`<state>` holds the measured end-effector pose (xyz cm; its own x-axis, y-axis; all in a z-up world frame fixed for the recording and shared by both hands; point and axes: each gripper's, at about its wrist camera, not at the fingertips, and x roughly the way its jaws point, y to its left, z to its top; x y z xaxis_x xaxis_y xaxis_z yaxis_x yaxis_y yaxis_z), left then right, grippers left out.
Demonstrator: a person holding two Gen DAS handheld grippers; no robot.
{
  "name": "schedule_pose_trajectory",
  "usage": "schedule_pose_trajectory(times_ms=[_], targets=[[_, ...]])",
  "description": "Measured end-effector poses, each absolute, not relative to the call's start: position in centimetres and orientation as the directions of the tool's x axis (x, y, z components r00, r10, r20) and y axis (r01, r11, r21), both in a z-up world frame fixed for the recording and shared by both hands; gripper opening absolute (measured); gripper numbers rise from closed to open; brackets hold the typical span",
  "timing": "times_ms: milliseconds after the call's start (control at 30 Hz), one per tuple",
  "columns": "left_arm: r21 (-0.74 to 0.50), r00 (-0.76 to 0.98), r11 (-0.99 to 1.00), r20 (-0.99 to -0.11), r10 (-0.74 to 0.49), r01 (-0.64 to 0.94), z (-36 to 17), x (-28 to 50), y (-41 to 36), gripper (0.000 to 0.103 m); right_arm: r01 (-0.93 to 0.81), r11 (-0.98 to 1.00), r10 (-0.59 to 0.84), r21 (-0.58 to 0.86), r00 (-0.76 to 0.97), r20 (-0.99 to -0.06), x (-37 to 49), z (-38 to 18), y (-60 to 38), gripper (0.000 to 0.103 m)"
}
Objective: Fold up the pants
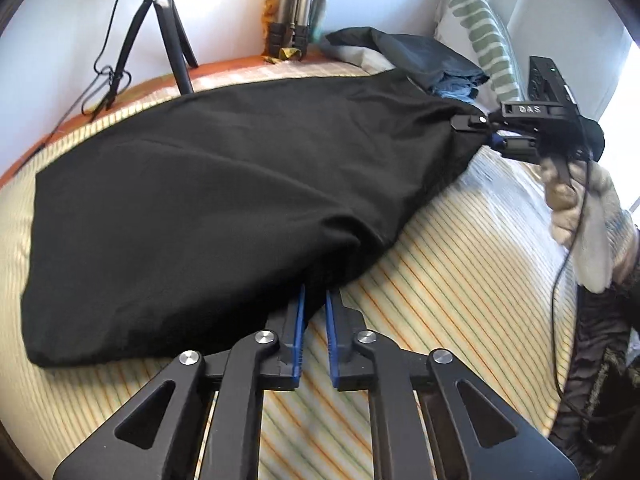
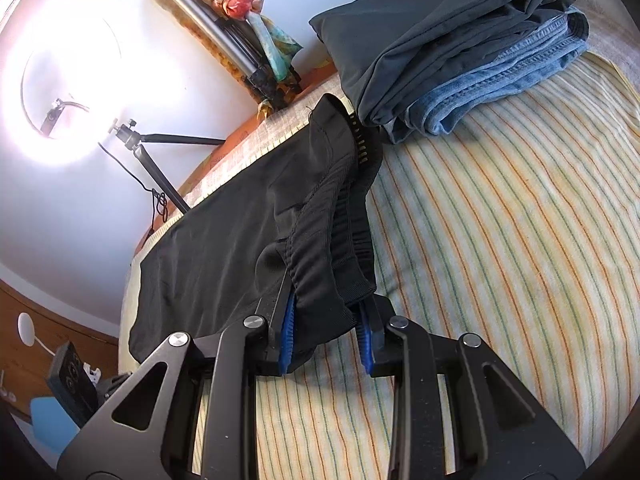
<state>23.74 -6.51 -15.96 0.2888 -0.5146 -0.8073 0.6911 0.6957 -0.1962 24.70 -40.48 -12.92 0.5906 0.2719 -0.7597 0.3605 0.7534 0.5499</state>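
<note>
Black pants [image 1: 208,200] lie spread across the striped bed sheet [image 1: 460,280]. My left gripper [image 1: 316,300] is shut on the near edge of the pants, its blue pads [image 1: 299,332] pinching the fabric. In the right wrist view the pants [image 2: 224,240] stretch away to the left, and my right gripper [image 2: 328,312] is shut on the bunched elastic waistband [image 2: 348,224]. The right gripper also shows in the left wrist view [image 1: 486,130], holding the far right corner of the pants slightly off the sheet.
A stack of folded dark and blue denim clothes [image 2: 460,48] lies at the head of the bed beside a striped pillow [image 1: 480,28]. A black tripod [image 1: 160,40] stands at the far bed edge by the wall. A ring light [image 2: 68,92] glares.
</note>
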Motion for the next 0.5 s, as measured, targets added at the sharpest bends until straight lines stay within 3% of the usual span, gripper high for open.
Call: schedule_pose_trajectory(times_ms=[200,267,333,400,500], targets=[[-0.141,0.327,0.709,-0.813,-0.481,0.691,-15.6,23.3,-6.3,0.006,0.371,0.740,0.276,0.562,0.595,-0.755,24.6,-13.0,-40.6,0.027],[-0.167,0.337,0.727,-0.802,-0.493,0.666,-15.4,23.8,-6.1,0.016,0.370,0.735,0.285,0.568,0.591,-0.754,24.6,-13.1,-40.7,0.027],[-0.181,0.353,0.742,-0.791,-0.500,0.646,-15.3,24.1,-6.0,0.054,0.366,0.741,0.281,0.563,0.592,-0.755,24.6,-13.0,-40.6,0.027],[-0.182,0.373,0.754,-0.781,-0.500,0.631,-15.4,24.4,-6.2,0.058,0.360,0.749,0.278,0.556,0.591,-0.757,24.6,-12.8,-40.4,0.027],[-0.139,0.390,0.763,-0.794,-0.467,0.631,-16.1,24.8,-7.3,0.056,0.359,0.749,0.282,0.557,0.588,-0.758,24.7,-12.8,-40.3,0.027]])
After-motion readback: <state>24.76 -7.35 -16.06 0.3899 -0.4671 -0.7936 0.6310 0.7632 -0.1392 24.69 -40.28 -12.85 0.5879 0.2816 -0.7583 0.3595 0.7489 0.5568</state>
